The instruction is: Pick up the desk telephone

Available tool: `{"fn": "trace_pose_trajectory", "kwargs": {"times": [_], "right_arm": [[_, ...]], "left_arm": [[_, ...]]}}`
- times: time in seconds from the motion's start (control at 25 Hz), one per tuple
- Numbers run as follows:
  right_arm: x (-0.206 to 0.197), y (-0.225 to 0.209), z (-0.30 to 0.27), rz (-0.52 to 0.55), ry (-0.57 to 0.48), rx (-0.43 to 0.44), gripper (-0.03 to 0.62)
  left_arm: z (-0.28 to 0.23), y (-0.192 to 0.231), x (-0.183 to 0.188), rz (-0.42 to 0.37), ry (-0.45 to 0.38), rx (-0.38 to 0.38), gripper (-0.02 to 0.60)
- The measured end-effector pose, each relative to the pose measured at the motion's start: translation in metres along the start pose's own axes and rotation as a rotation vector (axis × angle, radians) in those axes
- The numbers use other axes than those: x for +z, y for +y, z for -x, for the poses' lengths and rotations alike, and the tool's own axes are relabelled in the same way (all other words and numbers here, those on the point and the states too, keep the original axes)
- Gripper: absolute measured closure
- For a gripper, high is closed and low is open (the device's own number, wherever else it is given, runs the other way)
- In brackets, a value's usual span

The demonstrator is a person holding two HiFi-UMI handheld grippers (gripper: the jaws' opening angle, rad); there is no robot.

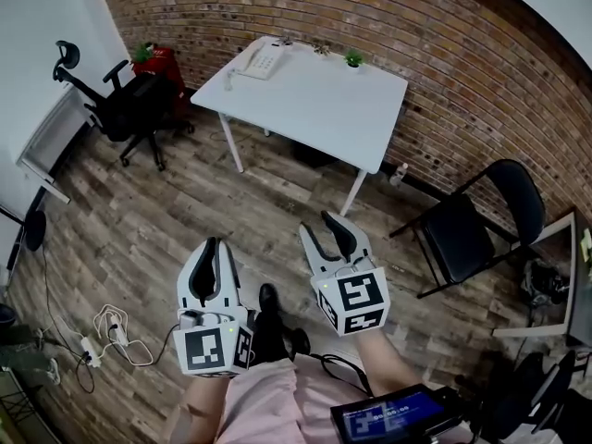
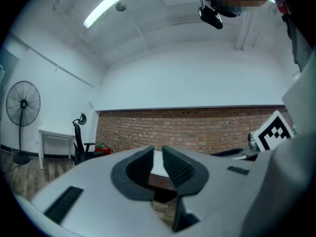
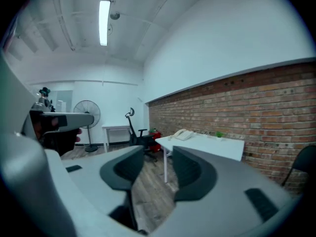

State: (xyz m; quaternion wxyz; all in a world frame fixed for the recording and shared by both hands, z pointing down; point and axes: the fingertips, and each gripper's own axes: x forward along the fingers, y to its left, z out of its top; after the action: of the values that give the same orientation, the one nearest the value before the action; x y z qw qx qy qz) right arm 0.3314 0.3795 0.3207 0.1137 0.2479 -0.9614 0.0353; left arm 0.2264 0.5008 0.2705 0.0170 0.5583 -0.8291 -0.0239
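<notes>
Desk telephone (image 1: 262, 60): white, on worktop (image 1: 324, 109), far-left corner by the brick wall, well apart from both tongs. Probably light, rigid, smooth plastic. The handset likely sits loose in its cradle, so grip around its middle bar. Left tongs (image 1: 212, 245): closed, empty. Right tongs (image 1: 317, 224): slightly parted, empty.

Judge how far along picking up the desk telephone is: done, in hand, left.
Done: nothing yet; the telephone sits untouched at the far corner of the white table. In hand: the left gripper, shut, and the right gripper, open, are both empty, held over the wooden floor short of the table. Left: approach, grip the telephone, lift it.
</notes>
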Motion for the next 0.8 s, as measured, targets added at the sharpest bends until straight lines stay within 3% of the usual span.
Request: {"fn": "trace_pose_trajectory", "kwargs": {"times": [0.04,0.08,0.12,0.56,0.8], "right_arm": [[-0.001,0.0,-0.006,-0.012,0.007,0.017,0.358],[-0.002,0.0,-0.012,-0.02,0.01,0.025,0.353],[-0.003,-0.001,-0.019,-0.019,0.012,0.024,0.362],[0.004,-0.037,-0.14,-0.02,0.036,-0.021,0.391],[0.027,-0.055,-0.211,-0.021,0.03,-0.04,0.402]], "left_arm": [[-0.005,0.003,0.001,0.01,-0.011,0.0,0.471],[-0.011,0.007,0.001,0.019,-0.014,0.001,0.387],[-0.017,0.011,-0.002,0.022,-0.011,0.005,0.377],[-0.141,0.073,-0.03,0.015,0.049,0.015,0.377],[-0.215,0.106,-0.019,-0.01,0.043,-0.003,0.377]]}}
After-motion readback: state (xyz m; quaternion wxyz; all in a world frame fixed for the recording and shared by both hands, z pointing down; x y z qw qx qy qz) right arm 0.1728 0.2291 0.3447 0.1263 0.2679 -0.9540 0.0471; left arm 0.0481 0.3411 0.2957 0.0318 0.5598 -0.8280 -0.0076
